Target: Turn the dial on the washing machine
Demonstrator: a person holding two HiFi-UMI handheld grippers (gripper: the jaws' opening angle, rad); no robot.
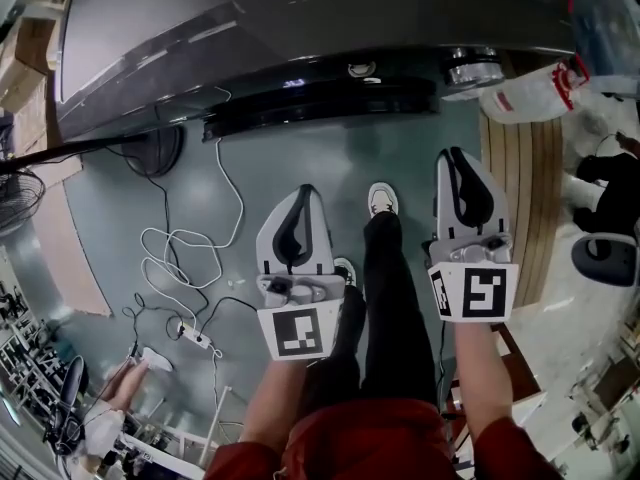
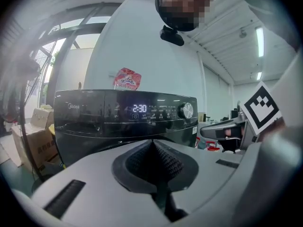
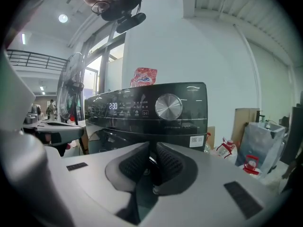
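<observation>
The main risk lies in the width of the right gripper [image 3: 152, 155]. Its jaws stand only a slit apart with nothing between them, far too narrow to go round the dial [image 3: 169, 107]. Brought forward like this, the pads would likely butt against the knob's face instead of straddling its rim. A second risk is slip: the rim looks smooth and metallic, so a light or off-centre pinch could skate round it without turning it. A grab that drifts left could also brush the lit touch icons just beside the knob. The left gripper [image 2: 154, 148] has its jaws closed on nothing and hangs back beside the right one, so it seems to pose no hazard.

The dial is a round silver knob with a brushed, radial sheen. It sits at the right end of the dark, glossy control panel of the washing machine [image 1: 300, 28], to the right of the display [image 2: 139, 108], which reads 2:30. Both grippers are well apart from it — the right one roughly in line with it, a little below.
</observation>
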